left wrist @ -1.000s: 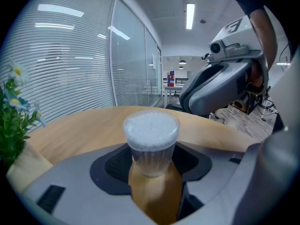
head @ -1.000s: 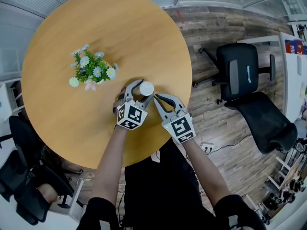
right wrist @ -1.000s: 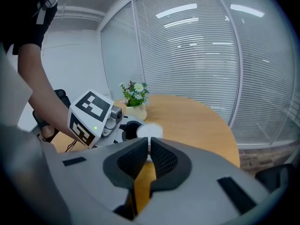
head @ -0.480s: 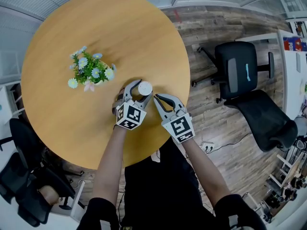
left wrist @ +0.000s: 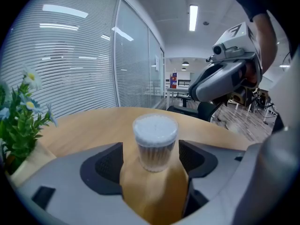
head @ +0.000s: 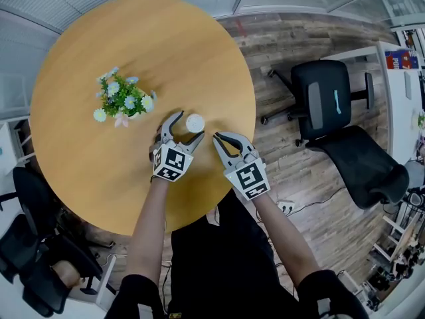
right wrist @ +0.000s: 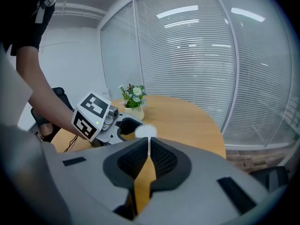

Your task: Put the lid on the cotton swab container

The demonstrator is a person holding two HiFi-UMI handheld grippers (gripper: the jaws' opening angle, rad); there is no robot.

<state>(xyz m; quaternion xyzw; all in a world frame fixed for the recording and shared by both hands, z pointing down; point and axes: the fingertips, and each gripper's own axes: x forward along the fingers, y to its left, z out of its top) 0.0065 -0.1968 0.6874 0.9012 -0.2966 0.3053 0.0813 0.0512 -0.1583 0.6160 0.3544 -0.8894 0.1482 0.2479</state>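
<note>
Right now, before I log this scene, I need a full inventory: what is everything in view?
table: one, light wood, round, centre.
potted flowers: one, green with pale blooms, table's left.
cotton swab container: one, clear, white top, upright near table's front.
office chairs: two, black, right of table.
more chairs: count unclear, black, lower left.
left gripper: one, grey, jaws just opened, clear of container between them.
right gripper: one, grey, jaws shut, empty, right of container.
forearms: two, bare, bottom.

An office: black swivel chair (head: 323,98), glass partitions (right wrist: 187,55) with blinds (left wrist: 70,74), round wooden table (head: 86,171).
</note>
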